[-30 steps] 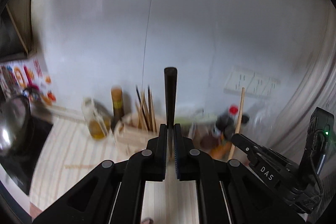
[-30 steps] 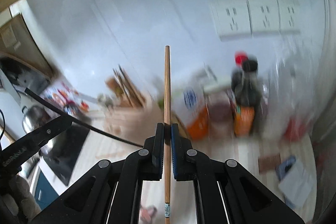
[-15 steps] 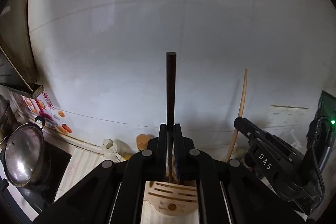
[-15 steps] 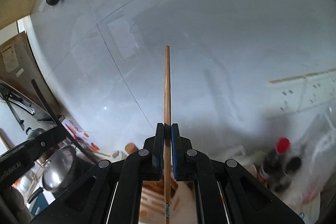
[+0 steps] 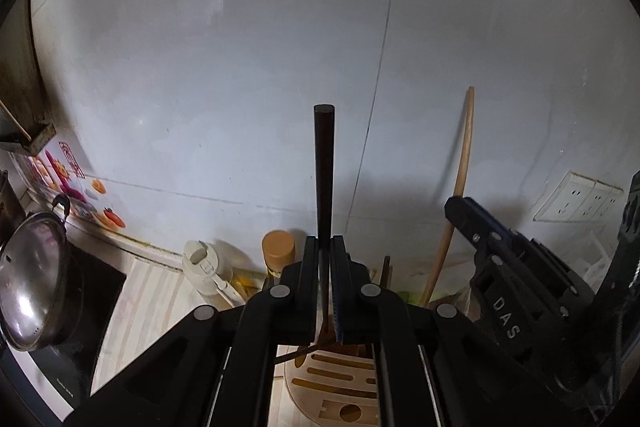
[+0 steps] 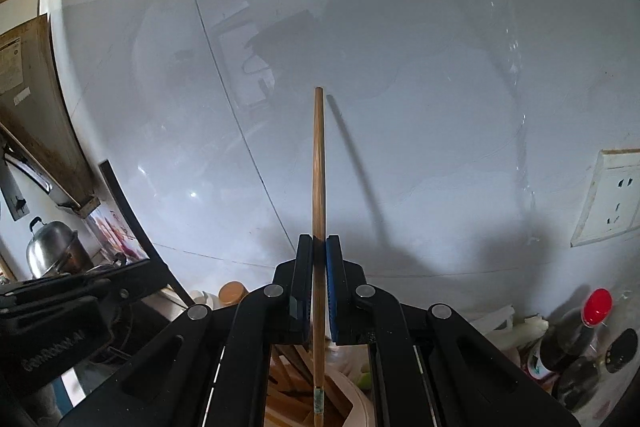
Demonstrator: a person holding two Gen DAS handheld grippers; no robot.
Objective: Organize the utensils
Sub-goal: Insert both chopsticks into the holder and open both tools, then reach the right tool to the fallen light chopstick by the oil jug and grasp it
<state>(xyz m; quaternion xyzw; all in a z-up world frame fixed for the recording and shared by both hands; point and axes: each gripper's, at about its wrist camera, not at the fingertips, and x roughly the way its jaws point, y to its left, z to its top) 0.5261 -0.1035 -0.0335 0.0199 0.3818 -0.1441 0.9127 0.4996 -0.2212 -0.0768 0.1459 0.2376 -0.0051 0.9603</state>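
My left gripper (image 5: 324, 243) is shut on a dark chopstick (image 5: 323, 163) that stands upright against the white wall. Under its fingers sits a round wooden utensil holder (image 5: 336, 391) with slots in its top, and several sticks stand in it. My right gripper (image 6: 319, 241) is shut on a light wooden chopstick (image 6: 318, 163), also upright, its lower end hanging over the holder (image 6: 352, 403). In the left wrist view the right gripper (image 5: 460, 205) shows at the right with its wooden chopstick (image 5: 464, 151). The left gripper's body (image 6: 60, 307) is at the lower left of the right wrist view.
Behind the holder stand a brown-capped bottle (image 5: 278, 247) and a white-capped bottle (image 5: 204, 267). A steel pot lid (image 5: 28, 283) rests on a dark hob at the left. Dark sauce bottles, one red-capped (image 6: 592, 311), crowd the right. Wall sockets (image 5: 576, 203) are on the right wall.
Both grippers have come in close over the wooden holder near the wall, each still holding its chopstick. The holder now lies right beneath the fingers, and the wall fills both views.
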